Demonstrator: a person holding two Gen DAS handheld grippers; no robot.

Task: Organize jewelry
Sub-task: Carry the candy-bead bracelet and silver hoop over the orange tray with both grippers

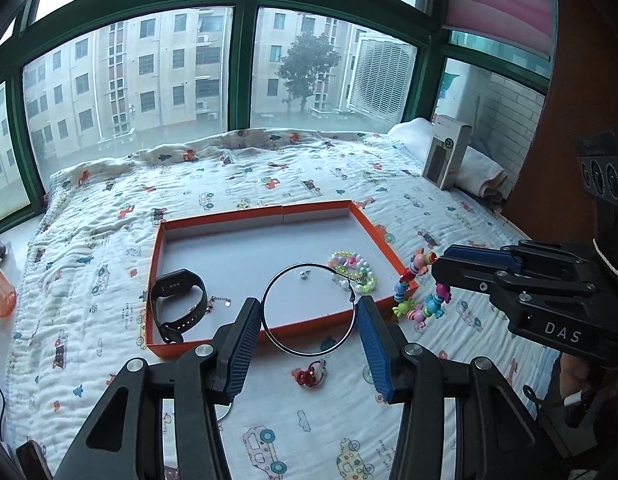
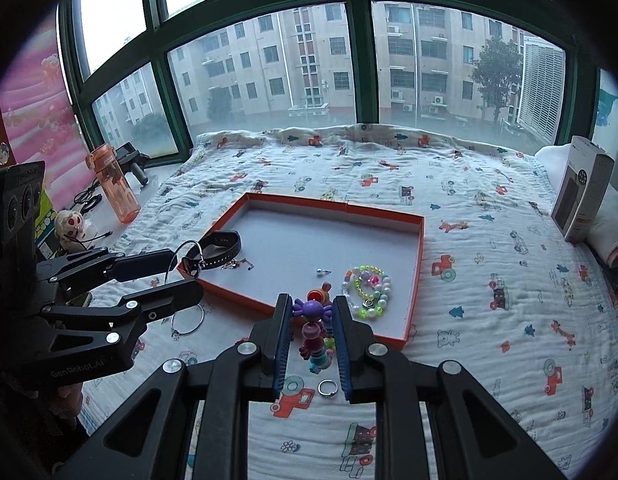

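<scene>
The left gripper (image 1: 309, 316) is holding a thin metal hoop (image 1: 308, 309) between its two blue pads, which are pressing on the hoop's sides, so the jaws are closed on it although they look wide. In the left wrist view the hoop is hanging in front of the near edge of the orange tray (image 1: 171, 224), at about 6 o'clock of the tray. It seems the hoop is gripped across its width because the wire is too thin to pinch from the side.

The right gripper (image 2: 309, 332) is gripping a colourful toy bracelet (image 2: 315, 332); the jaws are closed on its beads, and the rest is dangling under the pads. In the left wrist view this bracelet (image 1: 423, 292) is hanging near the tray's corner at 4 o'clock. Probably both pieces are being carried to the tray.

Inside the tray a black watch (image 1: 177, 304) is lying at 8 o'clock with a small chain (image 1: 219, 302) beside it, a pearl stud (image 2: 321, 272) is near the centre, and a bead bracelet (image 2: 367, 292) is at 4 o'clock. They are lying apart from each other, perhaps so that they do not tangle.

On the blanket (image 2: 489, 240), outside the tray, a ring (image 2: 327, 387), a second hoop (image 2: 188, 320) and a small red piece (image 1: 308, 376) are waiting, so the task looks about half done.
</scene>
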